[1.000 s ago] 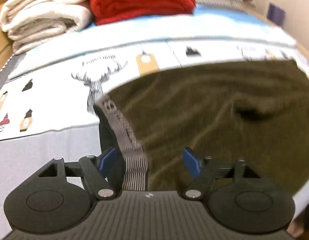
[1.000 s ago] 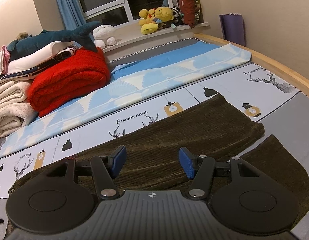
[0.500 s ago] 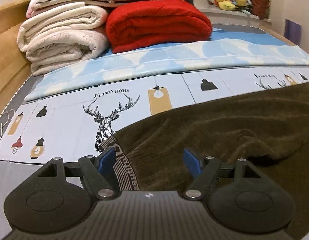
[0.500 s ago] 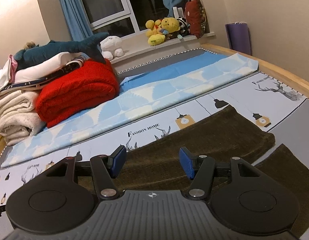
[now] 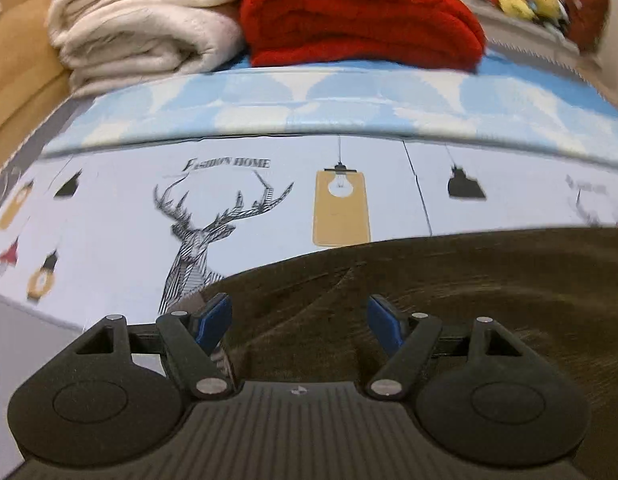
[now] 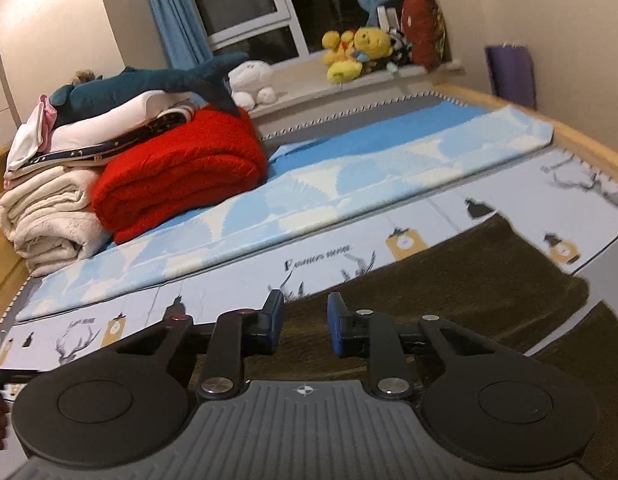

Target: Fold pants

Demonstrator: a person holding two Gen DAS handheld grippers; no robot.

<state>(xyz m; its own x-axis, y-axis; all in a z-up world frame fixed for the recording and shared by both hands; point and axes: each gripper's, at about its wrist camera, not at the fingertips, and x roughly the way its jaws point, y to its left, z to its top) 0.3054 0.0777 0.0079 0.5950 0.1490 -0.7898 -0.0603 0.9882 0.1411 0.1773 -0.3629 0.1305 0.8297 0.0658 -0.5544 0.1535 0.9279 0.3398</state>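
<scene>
In the left wrist view, the left gripper (image 5: 299, 316) hangs low over the dark brown pants (image 5: 469, 292), its 2 blue-padded fingers spread wide with nothing between them; the left pad sits just beside the striped waistband edge (image 5: 223, 356) at the garment's corner. In the right wrist view, the right gripper (image 6: 305, 328) has its fingers parted by a narrower gap, also holding nothing, poised above the same pants (image 6: 461, 276), which lie flat on the printed bed sheet (image 6: 237, 284) with 2 legs stretching away toward the right, the nearer leg (image 6: 589, 344) lying slightly apart from the farther one. Just past the pants, the sheet shows a deer drawing (image 5: 213, 232) and a yellow lamp print (image 5: 341, 208). Farther back lies a light blue patterned blanket (image 6: 349, 184), then a folded red blanket (image 6: 177, 176) beside cream folded bedding (image 6: 49, 220), with a plush shark (image 6: 149, 84) on top. On the windowsill sit yellow stuffed toys (image 6: 357, 52).
</scene>
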